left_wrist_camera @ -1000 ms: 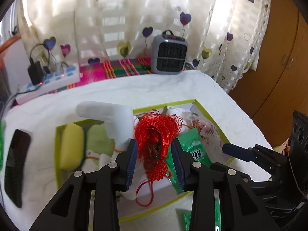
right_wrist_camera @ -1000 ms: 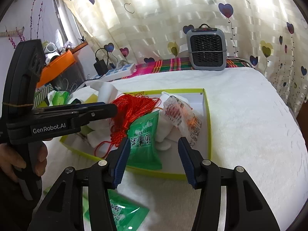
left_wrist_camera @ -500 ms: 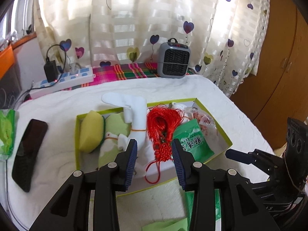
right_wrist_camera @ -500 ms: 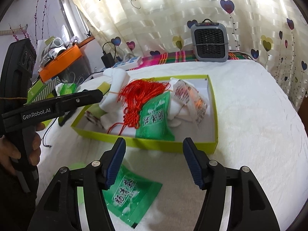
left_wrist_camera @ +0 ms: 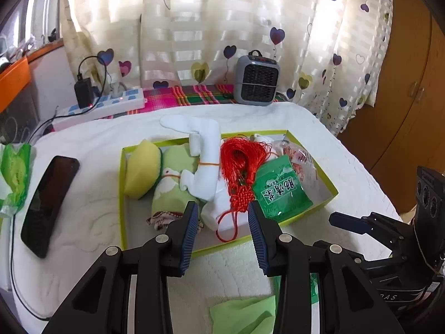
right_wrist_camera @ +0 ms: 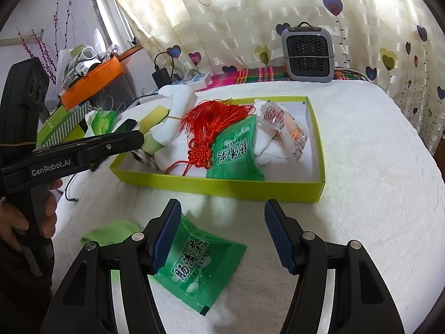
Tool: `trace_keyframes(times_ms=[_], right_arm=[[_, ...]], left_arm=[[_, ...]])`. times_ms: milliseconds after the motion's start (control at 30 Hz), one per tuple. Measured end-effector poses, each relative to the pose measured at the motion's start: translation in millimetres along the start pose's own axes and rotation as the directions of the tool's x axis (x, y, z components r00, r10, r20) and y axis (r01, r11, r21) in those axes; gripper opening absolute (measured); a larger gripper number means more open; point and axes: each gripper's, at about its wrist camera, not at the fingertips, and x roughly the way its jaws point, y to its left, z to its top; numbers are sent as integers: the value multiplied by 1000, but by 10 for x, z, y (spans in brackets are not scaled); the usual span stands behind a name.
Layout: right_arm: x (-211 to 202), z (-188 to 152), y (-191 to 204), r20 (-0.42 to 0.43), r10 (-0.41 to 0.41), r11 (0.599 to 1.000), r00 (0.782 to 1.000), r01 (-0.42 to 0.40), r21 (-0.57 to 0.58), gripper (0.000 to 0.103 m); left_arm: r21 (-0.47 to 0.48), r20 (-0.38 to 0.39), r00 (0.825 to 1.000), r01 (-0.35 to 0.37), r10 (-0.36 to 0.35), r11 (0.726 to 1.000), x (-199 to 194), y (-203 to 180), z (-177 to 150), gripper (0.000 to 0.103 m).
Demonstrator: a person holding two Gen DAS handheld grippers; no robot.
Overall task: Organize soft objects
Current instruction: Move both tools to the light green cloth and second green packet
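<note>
Your left gripper (left_wrist_camera: 224,232) hangs just above the near edge of the lime-green box (left_wrist_camera: 332,186), its jaws spread and holding nothing. Your right gripper (right_wrist_camera: 221,236) hovers over the white towel-covered tabletop (right_wrist_camera: 361,167) in front of the same box, jaws wide apart and also empty.

Inside the box, from your left, lie a yellow sponge (left_wrist_camera: 140,168) against the left wall, a pale green cloth (left_wrist_camera: 173,183) beside it, and a white sock bundle (left_wrist_camera: 207,164) that rises above the far wall. A red tassel knot (left_wrist_camera: 240,167) is draped over the socks, its loose cord trailing toward the near wall. A green tea packet (left_wrist_camera: 281,190) leans against the tassel's right side, and a clear printed sachet (left_wrist_camera: 299,161) rests behind it, toward the far right corner.

Outside the box, a second green tea packet (right_wrist_camera: 194,261) lies flat on the towel, close under your right gripper's left finger and partly hidden by it. A light green cloth piece (right_wrist_camera: 111,232) sits just left of that packet.

On the far left of the tabletop, a black phone (left_wrist_camera: 48,203) lies well apart from the box, with a green plastic bag (left_wrist_camera: 14,172) beyond it. Along the back, a power strip (left_wrist_camera: 103,108) and a small grey heater (left_wrist_camera: 257,82) sit in front of the heart-patterned curtain (left_wrist_camera: 222,22).
</note>
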Motion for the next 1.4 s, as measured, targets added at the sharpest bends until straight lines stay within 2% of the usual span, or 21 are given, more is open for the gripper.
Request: trace_keyframes(times_ms=[200, 233, 267, 333, 467, 600, 800, 900, 1000, 1133, 1400], right_arm=[[-6, -55, 56, -25, 16, 1000, 1000, -16, -22, 63], [-2, -72, 68, -34, 18, 999, 999, -19, -29, 63], [-5, -98, 88, -39, 14, 999, 999, -16, -42, 64], [-8, -139, 113, -49, 12, 998, 999, -15, -61, 65], [42, -210, 117, -82, 21, 998, 996, -26, -64, 69], [68, -273, 166, -103, 41, 995, 994, -50, -82, 69], [104, -329, 206, -124, 45, 993, 991, -58, -99, 69], [139, -361, 243, -136, 31, 991, 990, -49, -128, 69], [160, -376, 287, -141, 26, 987, 990, -48, -151, 76], [179, -386, 321, -142, 6, 985, 990, -31, -172, 76], [190, -402, 352, -142, -22, 982, 990, -5, -189, 76]], left_arm=[[-20, -9, 999, 31, -31, 999, -107, 42, -139, 36], [-26, -15, 999, 41, -42, 999, -132, 68, -188, 40], [-31, -20, 999, 44, -44, 999, -148, 90, -230, 53], [-44, -28, 998, 48, -49, 998, -181, 133, -309, 60], [-68, -48, 994, 92, -96, 993, -235, 182, -478, 60], [-75, -90, 991, 89, -95, 993, -223, 179, -596, 61], [-99, -114, 986, 109, -120, 989, -266, 191, -760, 64], [-98, -143, 984, 95, -108, 991, -237, 162, -847, 64], [-101, -160, 980, 100, -116, 990, -204, 148, -895, 65], [-102, -187, 976, 93, -111, 990, -138, 125, -947, 64], [-114, -192, 976, 84, -105, 990, -84, 83, -968, 64]])
